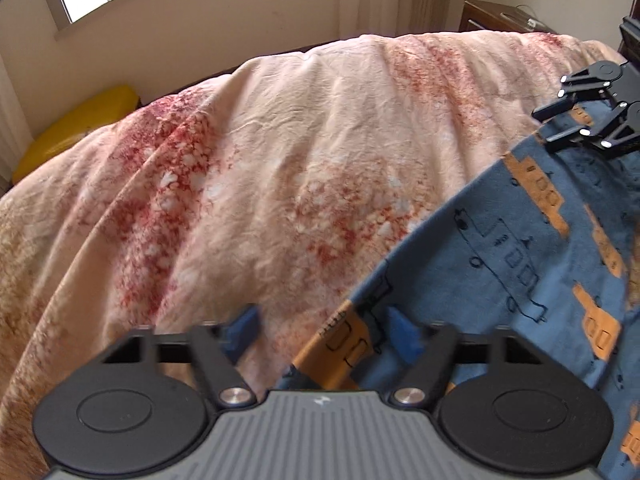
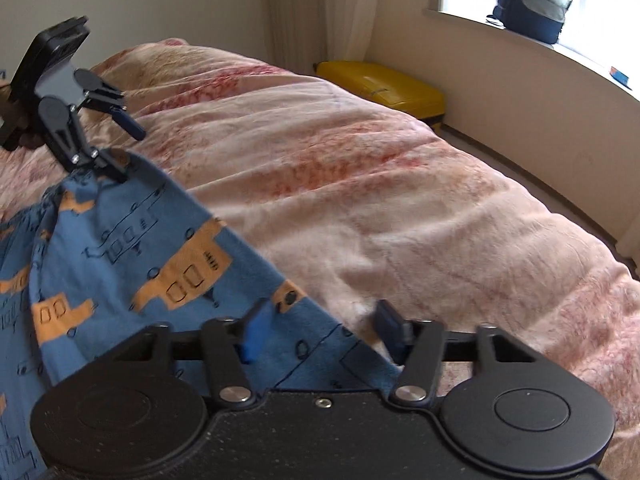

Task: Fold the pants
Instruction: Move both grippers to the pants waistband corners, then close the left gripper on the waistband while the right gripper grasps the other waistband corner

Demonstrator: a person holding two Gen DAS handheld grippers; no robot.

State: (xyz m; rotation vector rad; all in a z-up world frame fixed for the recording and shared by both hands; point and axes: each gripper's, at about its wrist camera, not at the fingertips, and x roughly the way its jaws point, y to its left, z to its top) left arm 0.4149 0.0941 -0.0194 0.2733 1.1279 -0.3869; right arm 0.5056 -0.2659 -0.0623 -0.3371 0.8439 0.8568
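Blue pants with orange bus prints (image 1: 520, 248) lie on a pink and red bedspread (image 1: 260, 152). In the left wrist view my left gripper (image 1: 320, 330) is open, its blue pads straddling a corner edge of the pants. My right gripper (image 1: 560, 126) shows at the far right, open at the pants' other end. In the right wrist view my right gripper (image 2: 320, 330) is open over an edge of the pants (image 2: 132, 248). My left gripper (image 2: 120, 148) shows at the upper left, open, its lower finger touching the cloth.
A yellow suitcase (image 2: 384, 88) lies on the floor beside the bed, under a window. A dark bag (image 2: 536, 0) sits on the sill. A wooden nightstand (image 1: 496, 16) stands behind the bed. The bedspread (image 2: 380, 184) stretches wide beside the pants.
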